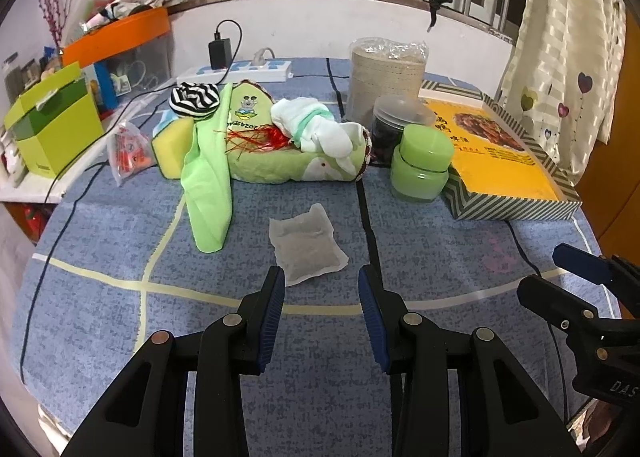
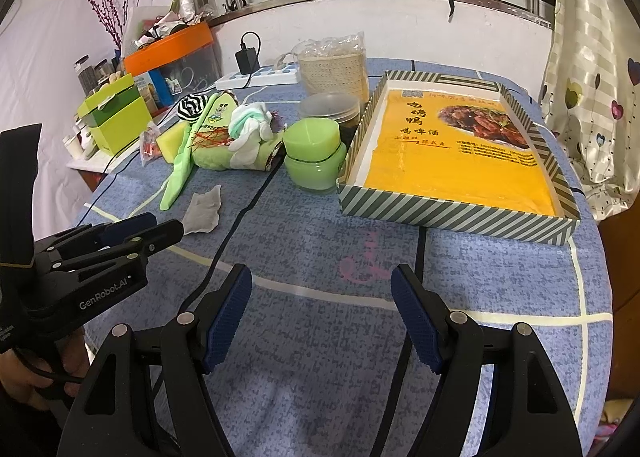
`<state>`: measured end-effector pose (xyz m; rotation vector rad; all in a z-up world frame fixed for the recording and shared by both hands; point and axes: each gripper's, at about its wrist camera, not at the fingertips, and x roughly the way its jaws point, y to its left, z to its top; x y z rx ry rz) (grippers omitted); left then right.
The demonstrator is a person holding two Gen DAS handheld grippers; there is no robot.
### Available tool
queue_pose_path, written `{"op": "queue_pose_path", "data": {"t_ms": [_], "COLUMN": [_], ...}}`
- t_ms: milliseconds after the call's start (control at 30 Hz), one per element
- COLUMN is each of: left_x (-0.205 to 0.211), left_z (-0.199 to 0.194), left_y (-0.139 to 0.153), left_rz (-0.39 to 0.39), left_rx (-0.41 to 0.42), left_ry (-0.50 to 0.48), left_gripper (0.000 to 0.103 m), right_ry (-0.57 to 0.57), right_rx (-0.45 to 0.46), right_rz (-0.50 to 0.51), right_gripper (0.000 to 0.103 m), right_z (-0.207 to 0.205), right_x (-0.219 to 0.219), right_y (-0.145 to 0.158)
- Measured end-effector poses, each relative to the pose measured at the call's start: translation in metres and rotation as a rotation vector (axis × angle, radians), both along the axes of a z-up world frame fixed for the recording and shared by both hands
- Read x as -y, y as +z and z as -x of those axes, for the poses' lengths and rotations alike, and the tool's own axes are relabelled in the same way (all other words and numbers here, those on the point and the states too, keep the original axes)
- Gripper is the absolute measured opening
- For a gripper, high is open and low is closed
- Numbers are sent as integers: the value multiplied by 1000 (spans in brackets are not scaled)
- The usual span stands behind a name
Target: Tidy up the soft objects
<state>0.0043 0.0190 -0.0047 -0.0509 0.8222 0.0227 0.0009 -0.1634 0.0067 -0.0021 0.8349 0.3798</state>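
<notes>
A pile of soft things lies mid-table: a green plush pouch, a long green cloth, white socks, a striped black-and-white piece and a yellow sponge. A flat white sachet lies nearer. My left gripper is open just short of the sachet, holding nothing. My right gripper is open over bare tablecloth; its fingers show at the left wrist view's right edge.
A shallow striped box with a yellow bottom sits on the right. In front of the pile's right end stand a green jar, a dark lidded tub and a woven roll. Power strip, cable and boxes crowd the left.
</notes>
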Motion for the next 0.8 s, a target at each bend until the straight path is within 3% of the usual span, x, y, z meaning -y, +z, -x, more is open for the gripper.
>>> {"op": "queue_pose_path", "data": {"t_ms": [800], "left_x": [-11], "left_z": [-11], "left_y": [-5], "left_rz": [12], "left_rx": [-19], "left_ry": [18], "left_gripper": [37], "right_ry": [6], "right_rx": [-19], "right_rz": [2], "right_gripper": [73], "right_z": [-11], "right_x": [-5], "right_y": [-5]}}
